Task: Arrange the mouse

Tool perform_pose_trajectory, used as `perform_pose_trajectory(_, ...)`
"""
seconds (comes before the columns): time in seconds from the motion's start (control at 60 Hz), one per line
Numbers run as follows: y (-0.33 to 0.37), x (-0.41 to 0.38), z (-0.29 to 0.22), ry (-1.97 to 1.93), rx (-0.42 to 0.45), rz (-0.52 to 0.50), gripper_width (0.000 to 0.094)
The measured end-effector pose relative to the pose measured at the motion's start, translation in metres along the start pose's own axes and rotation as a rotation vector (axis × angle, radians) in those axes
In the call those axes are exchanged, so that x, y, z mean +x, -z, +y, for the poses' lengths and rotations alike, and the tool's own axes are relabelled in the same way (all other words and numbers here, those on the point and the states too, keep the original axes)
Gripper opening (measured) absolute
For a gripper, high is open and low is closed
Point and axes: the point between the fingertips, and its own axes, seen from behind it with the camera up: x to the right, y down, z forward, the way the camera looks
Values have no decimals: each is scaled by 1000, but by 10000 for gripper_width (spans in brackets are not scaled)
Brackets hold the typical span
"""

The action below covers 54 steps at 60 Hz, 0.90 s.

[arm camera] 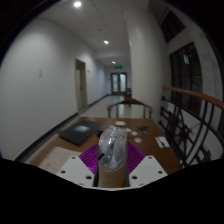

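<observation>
Translucent, pale-grey plastic identifies the computer mouse (112, 148), which sits between the two fingers of the handheld gripper (112, 165). Its long axis runs along the fingers and points away from the camera, toward the far end of the brown wooden table (140, 133). Both purple inner pads (93, 159) appear to bear on the flanks of the mouse, with no gap visible on either side, so the gripper is judged to be clenched on it. The mouse appears raised above the table rather than resting on it, although its underside is hidden.

Count: one mouse, one gripper, two fingers. One flat dark rectangular item, possibly a laptop or folder (78, 131), lies on the table ahead of the fingers and to their left. One small white paper or card (163, 142) lies ahead and to their right. One chair with a curved wooden back (130, 105) stands beyond the table's far end, before a long white corridor.

The deciding relation for placement: the open table surface lies directly ahead of and below the mouse, between the dark item and the white card. Only one hand-held tool is present, so no choice of arm arises.
</observation>
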Motion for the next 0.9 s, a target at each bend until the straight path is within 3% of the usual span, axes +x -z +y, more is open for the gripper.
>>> perform_pose_trajectory(0.117, 0, -108, -19, 11, 29, -112, 341)
perform_pose_trajectory(0.267, -43, -206, 78, -29, -188, -211, 341)
perform_pose_trajectory(0.367, -62, -214, 137, -20, -297, -178, 341)
perform_pose_trajectory(0.483, -73, -207, 149, 11, -309, -138, 352)
perform_pose_trajectory(0.667, -64, -211, 155, 32, -362, -177, 621)
perform_pose_trajectory(0.7, -61, -212, 153, 31, -379, -196, 720)
perform_pose_trajectory(0.733, -55, -214, 150, 30, -377, -215, 887)
perform_pose_trajectory(0.9, -5, -192, 137, 33, -354, -269, 858)
